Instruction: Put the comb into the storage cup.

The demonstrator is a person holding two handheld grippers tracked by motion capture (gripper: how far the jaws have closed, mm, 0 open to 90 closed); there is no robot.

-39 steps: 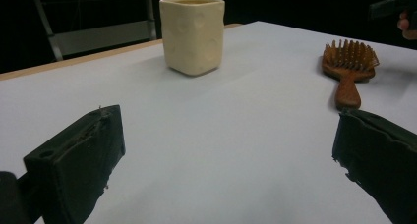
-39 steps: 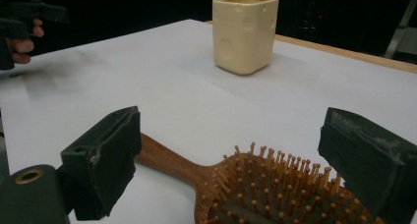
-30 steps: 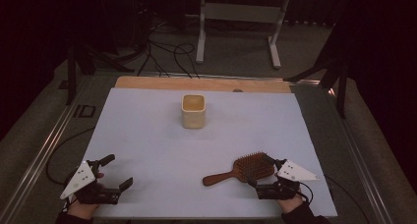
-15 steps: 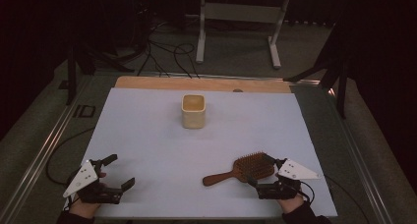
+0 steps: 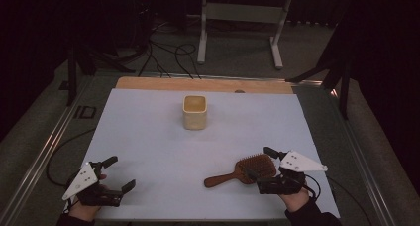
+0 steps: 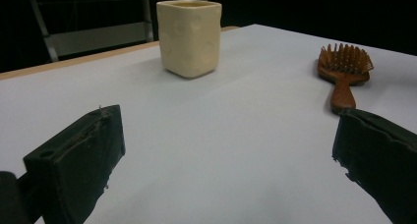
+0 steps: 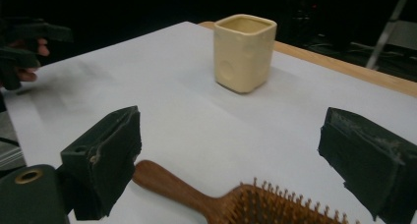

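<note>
Looks like lab or recording studio: dark room, white sheet (image 5: 148, 132) over wooden table (image 5: 148, 83), loose cables (image 5: 163, 52) on far floor, metal stand (image 5: 242, 18) beyond, black surroundings.

hairbrush (image 7: 255, 204) cut off by bottom edge

Dark room, grey floor (image 5: 237, 47), cables (image 5: 168, 55)

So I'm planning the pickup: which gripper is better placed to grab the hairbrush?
The right gripper. Its open jaws already flank the hairbrush, which lies bristles up just in front of it. The left gripper, also open, sits across the table, well apart from the brush.
</note>
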